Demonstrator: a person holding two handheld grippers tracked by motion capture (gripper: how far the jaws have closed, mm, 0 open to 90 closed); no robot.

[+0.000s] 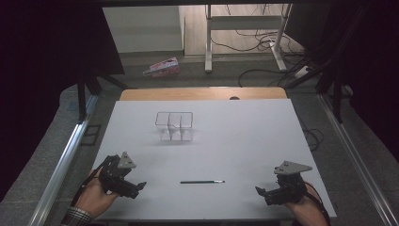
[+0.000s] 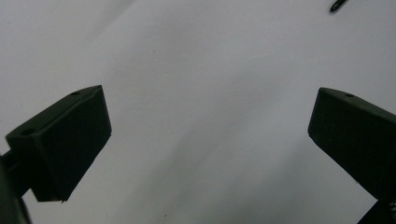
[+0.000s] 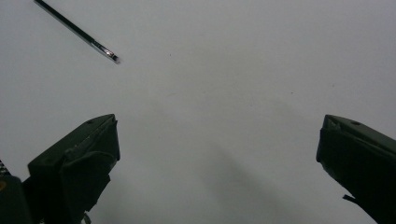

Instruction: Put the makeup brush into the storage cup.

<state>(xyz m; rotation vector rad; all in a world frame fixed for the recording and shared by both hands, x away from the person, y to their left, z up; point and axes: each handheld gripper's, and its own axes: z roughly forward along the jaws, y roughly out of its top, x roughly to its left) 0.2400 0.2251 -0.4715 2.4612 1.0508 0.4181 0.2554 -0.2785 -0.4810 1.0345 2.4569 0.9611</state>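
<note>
A white sheet covers the table and takes up the middle of the high view. Its far edge stops short of the table's wooden edge, which shows as a tan strip along the top. Metal rails run down both sides, just outside the sheet.

The left gripper sits at the lower left, near the sheet's left and near edges, held in a hand. Its jaws stand wide apart with nothing between them; in the left gripper view they frame bare white surface. The right gripper sits at the lower right, close to the near edge, and its jaws are likewise spread and empty, as the right gripper view shows.

Between the two grippers, low in the middle of the frame, lies a thin brush, flat on the sheet and lengthwise left to right, well apart from both grippers. Its tip shows in the upper left of the right gripper view, and one dark end shows in the upper right corner of the left gripper view.

A clear divided box stands above centre, well apart from the brush, with open sheet on every side.

Beyond the table, at the top of the frame, the grey floor holds a pink packet, a white frame's legs and loose cables.
</note>
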